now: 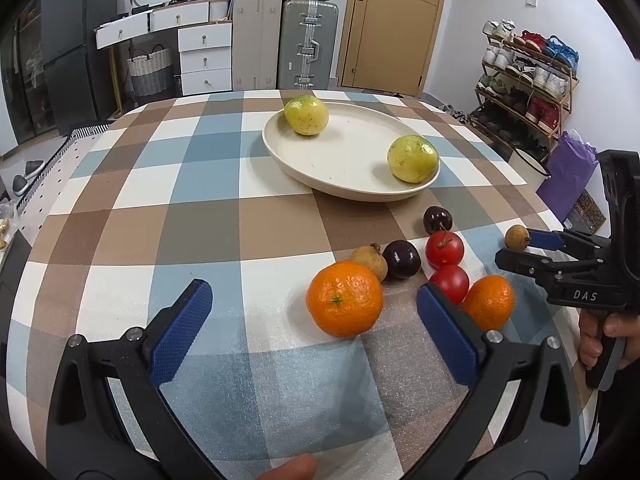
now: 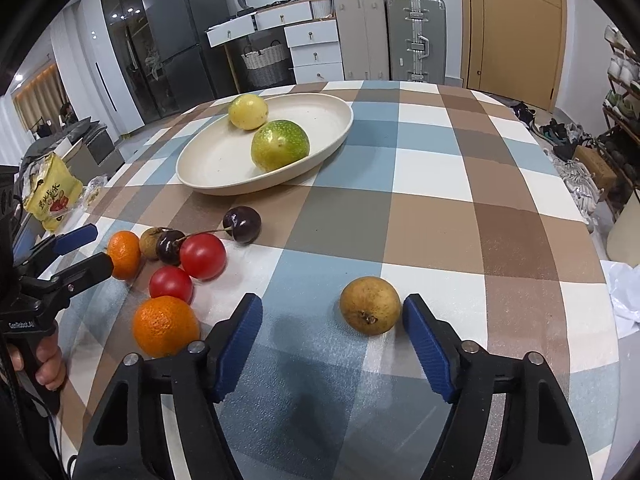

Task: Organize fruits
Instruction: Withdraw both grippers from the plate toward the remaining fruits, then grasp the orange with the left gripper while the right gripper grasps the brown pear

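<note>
A cream plate [image 1: 344, 160] [image 2: 216, 164] holds two yellow-green passion fruits [image 1: 306, 115] [image 1: 413, 158] [image 2: 280, 145]. On the checked cloth lie two mandarins [image 1: 345, 298] [image 1: 489, 301] [image 2: 165, 325], two red tomatoes [image 1: 444, 247] [image 2: 202, 256], dark cherries [image 1: 401, 258] [image 2: 242, 224] and brown longans [image 1: 370, 259] [image 2: 370, 310]. My left gripper [image 1: 314, 302] is open, the near mandarin just ahead between its fingers. My right gripper [image 2: 332, 314] is open beside a longan, whose right side is close to the right finger.
The table edge drops off at right toward a shoe rack [image 1: 524, 76] and a purple bag [image 1: 568, 172]. A yellow snack bag [image 2: 52, 192] lies at the table's left side. Suitcases [image 1: 308, 44] and drawers [image 1: 204, 60] stand behind.
</note>
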A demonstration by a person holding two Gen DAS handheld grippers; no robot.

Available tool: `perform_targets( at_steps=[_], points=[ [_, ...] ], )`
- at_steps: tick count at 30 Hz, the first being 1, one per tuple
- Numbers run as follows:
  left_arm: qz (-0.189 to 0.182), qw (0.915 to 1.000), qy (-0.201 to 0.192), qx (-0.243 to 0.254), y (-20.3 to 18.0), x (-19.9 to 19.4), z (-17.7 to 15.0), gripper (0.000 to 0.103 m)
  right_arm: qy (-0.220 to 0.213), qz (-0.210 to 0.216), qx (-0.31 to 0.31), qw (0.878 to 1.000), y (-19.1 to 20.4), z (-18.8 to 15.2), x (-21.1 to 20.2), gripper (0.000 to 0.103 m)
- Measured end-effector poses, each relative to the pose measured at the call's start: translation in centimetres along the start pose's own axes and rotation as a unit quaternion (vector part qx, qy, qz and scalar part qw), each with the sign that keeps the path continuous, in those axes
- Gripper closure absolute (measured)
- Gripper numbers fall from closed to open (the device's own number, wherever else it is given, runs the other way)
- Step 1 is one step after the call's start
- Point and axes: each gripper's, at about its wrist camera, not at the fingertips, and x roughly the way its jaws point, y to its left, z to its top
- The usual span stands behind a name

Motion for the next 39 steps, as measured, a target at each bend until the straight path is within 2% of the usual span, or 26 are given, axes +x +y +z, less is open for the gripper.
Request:
perform_targets(
  at_steps=[3, 5, 13, 15, 19, 21, 25, 27, 30, 39],
  points=[
    [-0.004, 1.0000, 0.003, 0.003, -0.1, 0.1, 0.0, 0.004, 0.000, -0.010, -0.003, 1.000, -0.1, 0.3, 0.2, 0.039],
    [-0.008, 0.9999, 0.008, 0.004, -0.2, 0.3, 0.0, 0.006, -0.002, -0.016, -0.003, 1.000, -0.2, 0.3, 0.1, 0.051],
    [-0.031, 0.9992, 0.021, 0.011, -0.6, 0.7, -0.2, 0.016, -0.005, -0.022, 0.003, 1.000, -0.8, 0.1, -0.2, 0.074],
    [-0.028, 0.9992, 0.024, 0.014, -0.7, 0.8, -0.3, 0.022, -0.005, -0.020, 0.004, 1.000, -0.8, 0.1, -0.2, 0.074],
    [-0.035, 0.9989, 0.030, 0.012, -0.7, 1.0, -0.4, 0.027, -0.011, -0.015, -0.005, 1.000, -0.4, 0.0, -0.5, 0.074],
    [-0.040, 0.9984, 0.038, 0.008, -0.6, 1.2, -0.5, 0.037, -0.011, -0.014, -0.009, 1.000, -0.3, -0.1, -0.5, 0.074],
    [-0.054, 0.9976, 0.045, -0.001, -0.2, 1.5, -0.6, 0.044, -0.012, -0.010, -0.010, 1.000, -0.2, -0.1, -0.6, 0.074],
    [-0.059, 0.9973, 0.044, -0.006, 0.0, 1.5, -0.6, 0.056, -0.013, -0.009, -0.012, 1.000, -0.2, -0.1, -0.7, 0.074],
    [-0.070, 0.9967, 0.041, -0.009, 0.0, 1.5, -0.6, 0.063, -0.015, -0.006, -0.012, 1.000, -0.1, -0.1, -0.8, 0.074],
    [-0.071, 0.9974, 0.003, -0.004, -0.2, 0.0, -0.6, 0.064, -0.024, -0.002, -0.021, 0.999, 0.4, -0.1, -1.4, 0.074]
  ],
)
